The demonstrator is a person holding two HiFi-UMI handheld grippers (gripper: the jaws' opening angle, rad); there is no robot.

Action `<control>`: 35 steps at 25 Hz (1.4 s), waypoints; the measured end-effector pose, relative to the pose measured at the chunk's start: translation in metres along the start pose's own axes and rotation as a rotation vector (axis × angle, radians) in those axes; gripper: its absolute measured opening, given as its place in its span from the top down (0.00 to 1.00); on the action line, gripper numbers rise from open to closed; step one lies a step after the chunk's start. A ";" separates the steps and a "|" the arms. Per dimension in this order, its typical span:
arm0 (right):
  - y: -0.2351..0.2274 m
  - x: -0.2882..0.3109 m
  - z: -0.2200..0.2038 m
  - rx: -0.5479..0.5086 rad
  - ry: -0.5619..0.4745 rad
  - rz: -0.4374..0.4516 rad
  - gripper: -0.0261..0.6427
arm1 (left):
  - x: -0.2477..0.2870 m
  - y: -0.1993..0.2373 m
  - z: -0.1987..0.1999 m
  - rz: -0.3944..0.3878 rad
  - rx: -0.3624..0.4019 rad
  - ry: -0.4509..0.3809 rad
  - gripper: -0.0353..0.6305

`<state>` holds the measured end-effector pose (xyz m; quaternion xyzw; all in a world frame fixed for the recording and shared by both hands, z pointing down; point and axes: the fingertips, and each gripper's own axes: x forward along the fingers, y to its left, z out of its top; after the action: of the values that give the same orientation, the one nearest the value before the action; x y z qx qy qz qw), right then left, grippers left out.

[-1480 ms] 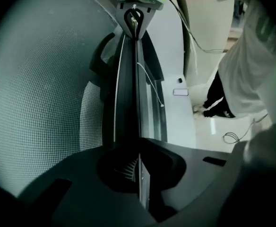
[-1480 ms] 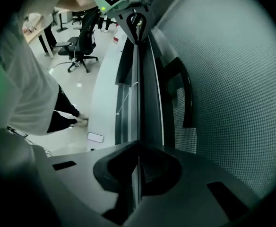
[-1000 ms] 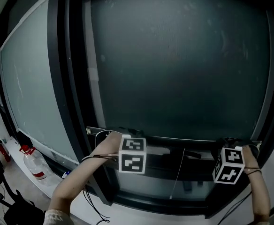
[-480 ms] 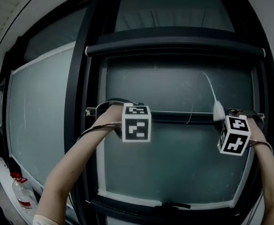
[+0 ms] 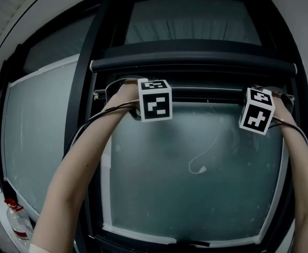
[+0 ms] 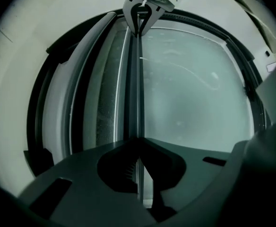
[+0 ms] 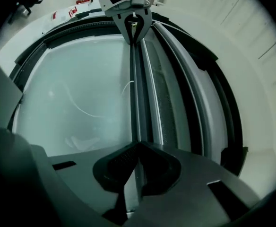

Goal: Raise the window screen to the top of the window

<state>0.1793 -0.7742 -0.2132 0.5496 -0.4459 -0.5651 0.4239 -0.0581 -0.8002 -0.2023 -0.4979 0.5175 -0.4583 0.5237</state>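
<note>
The window screen's dark bottom bar [image 5: 207, 91] sits high on the window, just below the roller housing [image 5: 196, 62]. My left gripper [image 5: 107, 92] is shut on the bar's left end, my right gripper [image 5: 287, 96] on its right end. In the left gripper view the bar [image 6: 137, 89] runs straight out from between the closed jaws [image 6: 138, 148] toward the right gripper [image 6: 142, 13]. In the right gripper view the bar [image 7: 136, 98] likewise leaves my closed jaws [image 7: 137, 150] toward the left gripper [image 7: 134, 22]. A white pull cord [image 5: 199, 165] dangles in front of the glass.
The frosted pane [image 5: 196, 183] fills the frame below the bar, with a dark handle [image 5: 188, 242] on its lower edge. A fixed pane [image 5: 32, 141] lies to the left. A plastic bottle [image 5: 16, 220] stands on the sill at the lower left.
Both grippers have carried the bar up from near the window's bottom to just under the roller housing. The head view has tilted upward. The pull cord has swung down below the bar.
</note>
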 end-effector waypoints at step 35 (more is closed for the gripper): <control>-0.009 -0.043 -0.031 1.050 -0.390 -0.478 0.93 | -0.053 -0.034 -0.024 0.470 -1.246 -0.732 0.92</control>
<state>0.2115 -0.7317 -0.2114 0.6567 -0.5986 -0.4393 -0.1320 -0.0830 -0.7512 -0.1633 -0.6986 0.5662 0.2366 0.3680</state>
